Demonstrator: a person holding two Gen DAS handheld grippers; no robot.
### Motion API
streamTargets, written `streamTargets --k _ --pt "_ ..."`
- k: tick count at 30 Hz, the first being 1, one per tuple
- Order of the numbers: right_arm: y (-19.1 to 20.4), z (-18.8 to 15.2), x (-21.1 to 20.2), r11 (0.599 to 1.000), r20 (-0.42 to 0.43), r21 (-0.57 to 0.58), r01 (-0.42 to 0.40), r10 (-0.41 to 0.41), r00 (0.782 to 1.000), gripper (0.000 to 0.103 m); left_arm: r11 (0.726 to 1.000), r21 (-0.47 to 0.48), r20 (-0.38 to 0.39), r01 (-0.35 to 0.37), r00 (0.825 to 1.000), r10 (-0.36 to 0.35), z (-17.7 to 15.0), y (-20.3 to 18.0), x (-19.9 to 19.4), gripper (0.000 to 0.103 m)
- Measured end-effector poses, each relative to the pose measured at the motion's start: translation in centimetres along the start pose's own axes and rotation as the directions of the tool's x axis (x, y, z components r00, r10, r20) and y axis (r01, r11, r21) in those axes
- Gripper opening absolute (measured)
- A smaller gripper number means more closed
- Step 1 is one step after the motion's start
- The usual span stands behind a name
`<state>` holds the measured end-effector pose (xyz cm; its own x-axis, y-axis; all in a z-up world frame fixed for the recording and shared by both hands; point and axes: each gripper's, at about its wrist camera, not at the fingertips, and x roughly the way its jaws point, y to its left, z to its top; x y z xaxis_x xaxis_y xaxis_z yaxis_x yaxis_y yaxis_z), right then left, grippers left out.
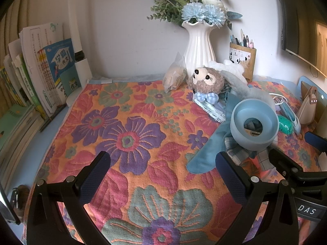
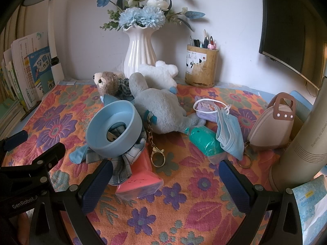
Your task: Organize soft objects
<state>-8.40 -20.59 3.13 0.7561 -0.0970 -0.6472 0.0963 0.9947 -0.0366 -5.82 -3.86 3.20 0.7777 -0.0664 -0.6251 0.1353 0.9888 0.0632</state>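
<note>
Several soft items lie heaped right of centre on the floral woven cloth (image 2: 184, 214). Largest is a grey plush animal (image 2: 161, 106), long axis running from upper left to lower right, beside a blue silicone bowl (image 2: 114, 126). Both the left gripper (image 1: 163, 175) and right gripper (image 2: 165, 183) hover wide, empty. Best grip its narrow middle.

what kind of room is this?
Probably a home study desk: upright books at the left, pen holder and flower vase against the wall, monitor at the right.
</note>
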Motion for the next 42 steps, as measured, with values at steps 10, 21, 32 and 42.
streamTargets --k 10,21,32,42 --pt "0.0 0.0 0.0 1.000 -0.001 0.001 0.000 0.000 1.000 0.103 1.000 0.001 -0.001 0.000 1.000 0.000 -0.1 0.0 0.1 0.102" --pt "0.0 0.1 0.1 1.000 -0.002 0.001 0.000 0.000 1.000 0.103 1.000 0.000 -0.002 0.000 1.000 0.000 0.0 0.0 0.1 0.102" --pt "-0.7 -0.3 -0.7 0.997 0.037 0.031 -0.065 0.064 0.997 0.103 0.993 -0.042 -0.019 0.109 0.994 -0.110 2.0 2.0 -1.7 0.102" --pt "1.5 2.8 -0.8 0.980 0.000 0.014 -0.197 0.197 0.980 0.103 0.933 -0.070 -0.127 0.353 0.925 -0.359 10.1 1.8 2.2 0.102"
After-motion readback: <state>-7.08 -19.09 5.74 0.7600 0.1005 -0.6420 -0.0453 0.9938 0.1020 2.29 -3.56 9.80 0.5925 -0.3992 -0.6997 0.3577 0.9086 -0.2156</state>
